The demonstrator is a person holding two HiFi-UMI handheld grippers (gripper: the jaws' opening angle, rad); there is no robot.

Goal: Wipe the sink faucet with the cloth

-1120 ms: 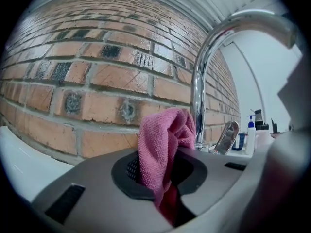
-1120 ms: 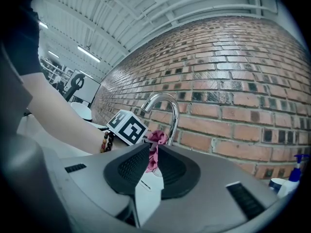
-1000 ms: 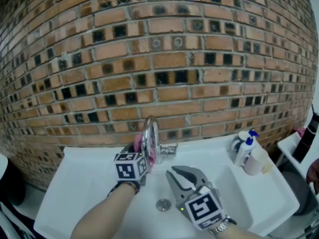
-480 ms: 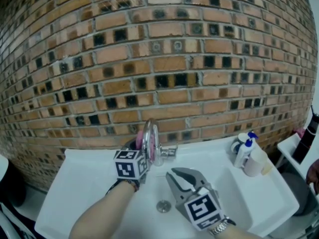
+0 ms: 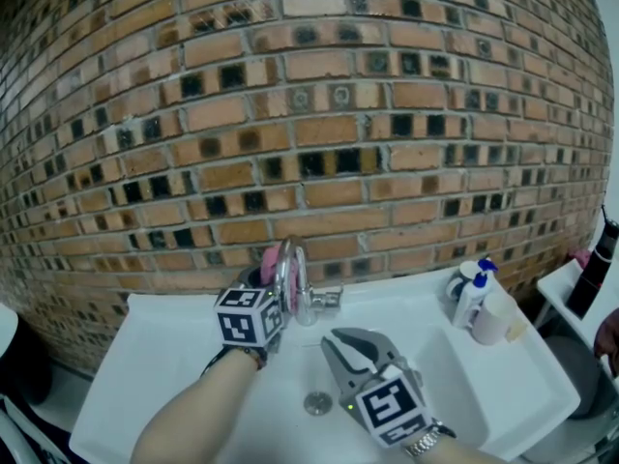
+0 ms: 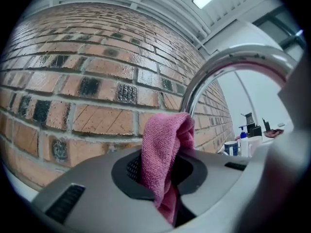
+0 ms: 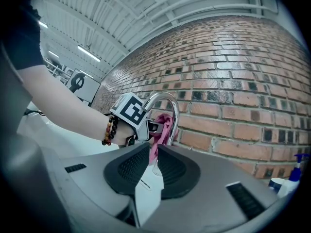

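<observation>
The chrome arched faucet [image 5: 293, 276] stands at the back of the white sink [image 5: 145, 356]. My left gripper [image 5: 275, 280] is shut on a pink cloth [image 5: 271, 256], which it holds against the left side of the faucet's neck near the top of the arch. In the left gripper view the cloth [image 6: 164, 147] is pinched between the pads, with the faucet [image 6: 218, 64] curving just beyond it. My right gripper [image 5: 332, 340] hovers over the basin in front of the faucet, jaws a narrow gap apart with nothing between them. From the right gripper view, faucet [image 7: 168, 108] and cloth [image 7: 162, 125] lie straight ahead.
A brick wall [image 5: 309, 133] rises right behind the sink. The faucet's lever [image 5: 329, 300] points right. A drain [image 5: 317, 401] sits in the basin floor. Soap bottles [image 5: 471, 288] and a white cup [image 5: 495, 314] stand on the sink's right rim.
My left gripper has slid the cloth upward along the faucet's neck. The right gripper has stayed where it was.
</observation>
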